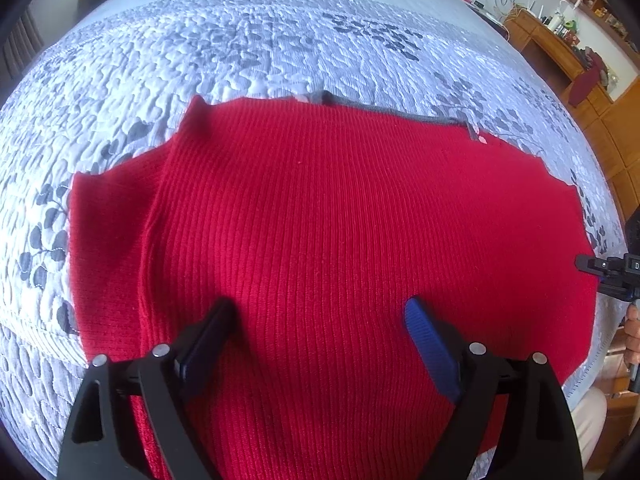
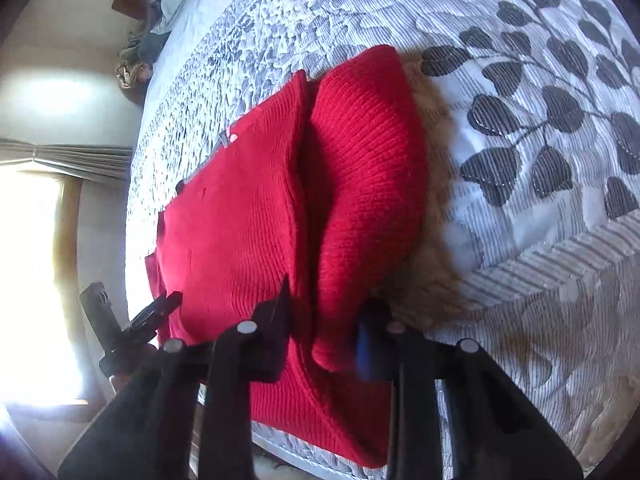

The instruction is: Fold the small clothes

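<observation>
Left gripper [image 1: 320, 320] hangs wide open over the near part of the red ribbed knit sweater [image 1: 340, 220], which lies flat on the grey leaf-print quilted bedspread [image 1: 260, 40], gripping nothing. Right gripper [image 2: 324, 320] straddles the folded-in sleeve [image 2: 368, 168] at the right edge, likely to pin that fold; whether it's clenched I cannot tell. No containers in view.

Home bedroom: quilted bed [image 1: 280, 48], curtains [image 2: 68, 158]

Blown-out window [image 2: 28, 280] glare, heavy fisheye warp, soft edges.
</observation>
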Tool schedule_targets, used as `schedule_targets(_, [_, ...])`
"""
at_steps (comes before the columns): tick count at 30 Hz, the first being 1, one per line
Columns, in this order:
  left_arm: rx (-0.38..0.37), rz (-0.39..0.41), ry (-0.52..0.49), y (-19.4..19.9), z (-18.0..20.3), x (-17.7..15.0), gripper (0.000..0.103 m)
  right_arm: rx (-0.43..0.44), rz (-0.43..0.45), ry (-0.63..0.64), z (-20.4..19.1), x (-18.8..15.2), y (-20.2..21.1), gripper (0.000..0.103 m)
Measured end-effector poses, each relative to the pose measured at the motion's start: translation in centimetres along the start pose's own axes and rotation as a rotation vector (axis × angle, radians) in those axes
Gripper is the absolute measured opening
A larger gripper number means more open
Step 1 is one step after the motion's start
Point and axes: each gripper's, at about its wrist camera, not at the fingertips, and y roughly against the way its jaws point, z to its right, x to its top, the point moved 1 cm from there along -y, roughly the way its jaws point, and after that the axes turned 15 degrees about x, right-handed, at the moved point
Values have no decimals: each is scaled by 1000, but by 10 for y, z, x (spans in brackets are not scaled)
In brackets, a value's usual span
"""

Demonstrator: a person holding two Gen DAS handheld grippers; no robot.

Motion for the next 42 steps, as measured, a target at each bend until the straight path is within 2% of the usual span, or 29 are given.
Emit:
schedule_targets(5, [-17,-3,10,-3,-2,0,89,-60,-11,-47,-2,2,-7,23])
schedule_targets(10, [-16,-24,-11,-3,0,4,90,-183,0,15,-38,1,-6,22])
schedule_targets(13, [-26,-36,-12,4,-4,6,89,-218,10,77,-68,1,-3,21])
schedule_targets(17, [-110,-33,53,18,-24,5,89,-262,-5,180,-123,-2,-11,21])
schedule_targets(21, [-239,-17,98,28,-48,-3,88,-292,-41,298,-177,-5,-34,21])
schedule_targets(25, [-395,0,111,32,-60,-10,88,-318,-97,425,-234,-15,-80,21])
schedule_targets(28, [-456,3,97,30,-60,-11,88,-328,-165,508,-263,-29,-126,20])
schedule_targets(30, [-483,-4,79,25,-60,-12,88,-345,-252,565,-273,-44,-165,21])
schedule_targets(33, [-494,-26,88,14,-66,-14,88,-338,-319,573,-272,-55,-191,31])
schedule_targets(35, [-527,-29,111,10,-72,-16,87,-301,-310,570,-270,-59,-186,30])
schedule_targets(38, [-563,-36,127,8,-77,-16,87,-307,-270,566,-258,-59,-160,31])
schedule_targets(39, [-570,-45,132,6,-77,-14,87,-309,-261,568,-256,-63,-155,34])
schedule_targets(40, [-572,-50,138,5,-77,-13,87,-305,-259,578,-251,-69,-146,43])
schedule_targets(42, [-571,-60,143,4,-78,-11,87,-297,-265,609,-244,-85,-136,48])
